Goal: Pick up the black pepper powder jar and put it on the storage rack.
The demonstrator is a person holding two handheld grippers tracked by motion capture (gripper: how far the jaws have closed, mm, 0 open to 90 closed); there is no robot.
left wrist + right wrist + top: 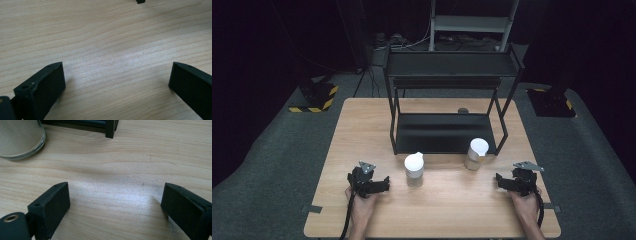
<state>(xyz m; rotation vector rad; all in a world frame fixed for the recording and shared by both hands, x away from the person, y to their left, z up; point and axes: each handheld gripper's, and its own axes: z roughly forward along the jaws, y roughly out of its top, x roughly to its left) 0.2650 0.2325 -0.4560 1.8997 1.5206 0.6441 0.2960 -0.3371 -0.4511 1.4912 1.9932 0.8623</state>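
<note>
Left jar [414, 169]: we see clear glass, white lid, at 1 o'clock from our left gripper [380, 184], jaws wide, empty.
Right jar [475, 153]: same look, at 10 o'clock from our right gripper [503, 181], jaws wide, empty.

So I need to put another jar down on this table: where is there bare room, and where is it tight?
Bare wood lies left of the black rack, out to the table edge, and along the near edge between the left tongs and right tongs. A narrower strip runs right of the rack. It is crowded just before the rack, where the left jar and right jar stand.
</note>
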